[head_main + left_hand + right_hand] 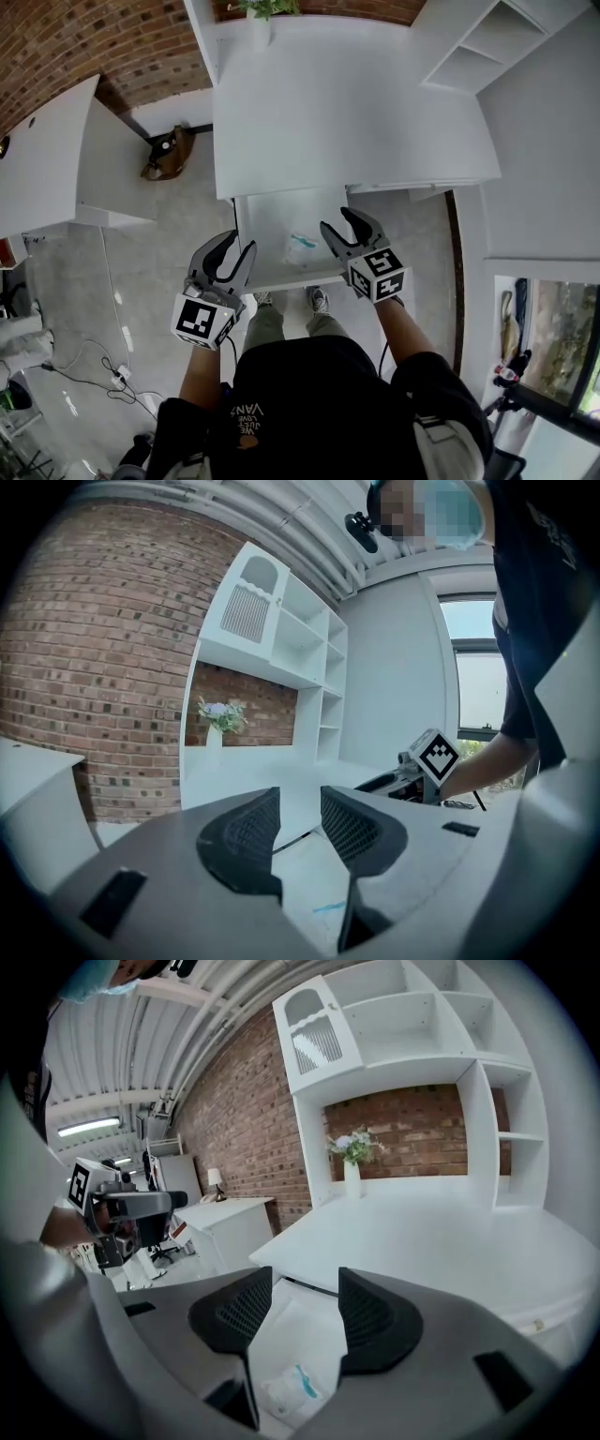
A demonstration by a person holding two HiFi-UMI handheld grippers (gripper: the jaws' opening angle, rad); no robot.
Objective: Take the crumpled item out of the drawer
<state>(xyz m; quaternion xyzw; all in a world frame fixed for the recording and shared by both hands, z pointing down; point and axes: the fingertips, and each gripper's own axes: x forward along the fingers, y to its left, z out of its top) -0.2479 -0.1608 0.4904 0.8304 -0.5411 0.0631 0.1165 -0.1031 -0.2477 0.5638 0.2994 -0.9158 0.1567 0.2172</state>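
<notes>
The white drawer [267,220] stands pulled out from under the white desk [347,112]. A crumpled white item with teal marks [302,246] lies in it toward the front right; it also shows low between the jaws as the crumpled item [291,1387]. My right gripper [339,221] hovers open just right of the item, nothing between its jaws [305,1288]. My left gripper [236,248] is open at the drawer's front left corner, empty [298,808]. A teal bit of the item [328,908] shows below its jaws.
A vase of flowers [353,1162] stands at the back of the desk under white shelving [412,1016]. Another white cabinet [47,159] is to the left. A brown object [169,155] and cables [112,370] lie on the floor. The person's feet [319,298] are below the drawer front.
</notes>
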